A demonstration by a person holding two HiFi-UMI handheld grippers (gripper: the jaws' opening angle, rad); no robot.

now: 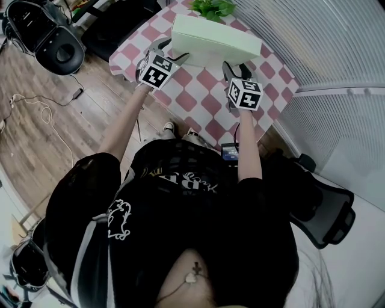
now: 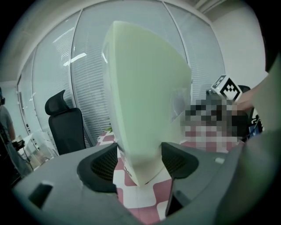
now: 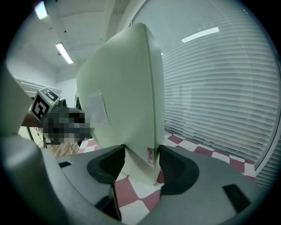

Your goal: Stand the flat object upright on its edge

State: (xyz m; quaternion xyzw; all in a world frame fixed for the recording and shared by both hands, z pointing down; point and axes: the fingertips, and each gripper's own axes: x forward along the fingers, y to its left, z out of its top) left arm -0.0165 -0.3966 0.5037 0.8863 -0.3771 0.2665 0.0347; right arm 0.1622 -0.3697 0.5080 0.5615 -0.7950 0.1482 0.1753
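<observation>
left gripper [image 2: 139, 163], right gripper [image 3: 141, 163] on maybe-upright box [image 1: 213, 39]

Pale green flat box [image 1: 210, 37]. Red-and-white checked tablecloth [image 1: 195, 102]. Green plant [image 1: 212, 8], far. Brown wood-grain floor [image 1: 36, 138], left. Black office chair [image 1: 319, 210], near right.

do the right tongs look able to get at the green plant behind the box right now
Probably not: the right tongs are shut on the pale green box, as are the left tongs, and the box sits between them and the plant.
</observation>
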